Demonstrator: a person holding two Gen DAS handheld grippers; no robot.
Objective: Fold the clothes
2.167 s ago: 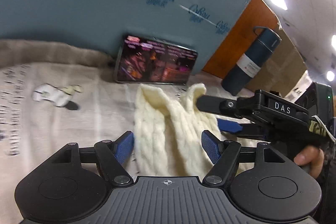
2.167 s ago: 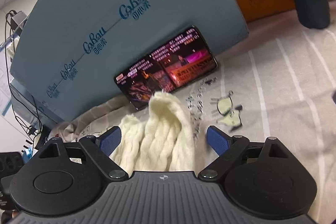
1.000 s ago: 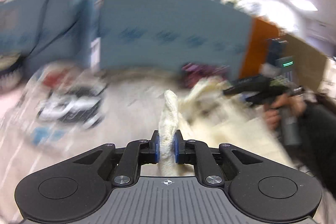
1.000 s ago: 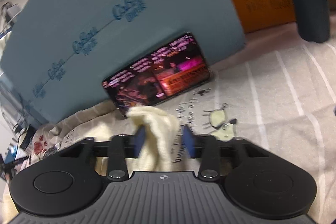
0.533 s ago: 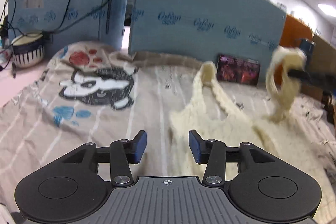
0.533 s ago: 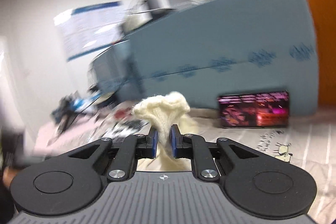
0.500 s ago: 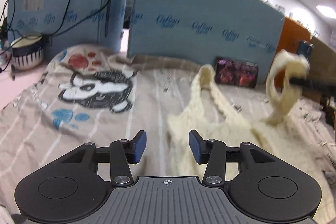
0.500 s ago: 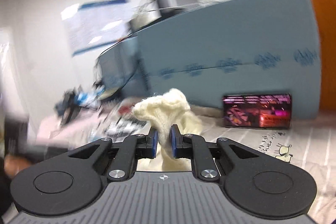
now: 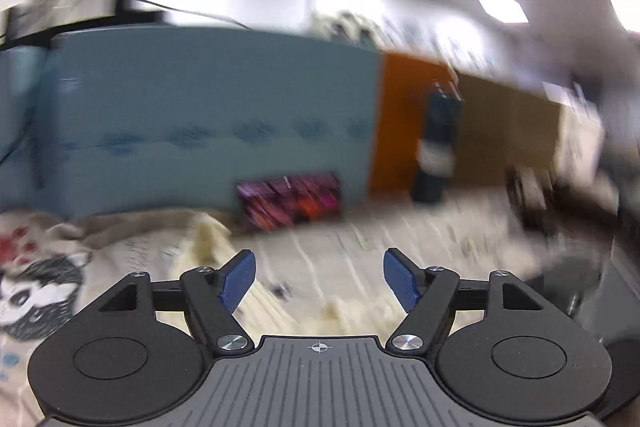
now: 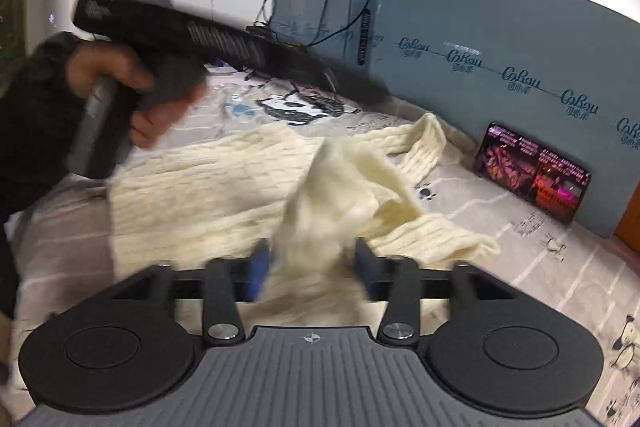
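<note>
Bedsheet (image 10: 520, 243) is covered by the cream sweater (image 10: 224, 187), spread flat but rumpled. A raised bunch sits between the parted fingers of the right gripper (image 10: 308, 267); the left gripper (image 9: 319, 277) is spread wide, holding nothing. If dropped carelessly, the bunch may be left creased, or slid toward the phone (image 10: 532, 173).

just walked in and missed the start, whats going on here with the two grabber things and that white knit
A person is working a cream knit sweater on a cloth-covered surface with two handheld grippers. The left gripper is open and holds nothing; its view is blurred. The right gripper has a bunched part of the sweater between its fingers, which stand somewhat apart; blur hides whether they grip it. Most of the sweater lies spread out, not yet neatly folded. A phone leans against the blue board behind.
</note>
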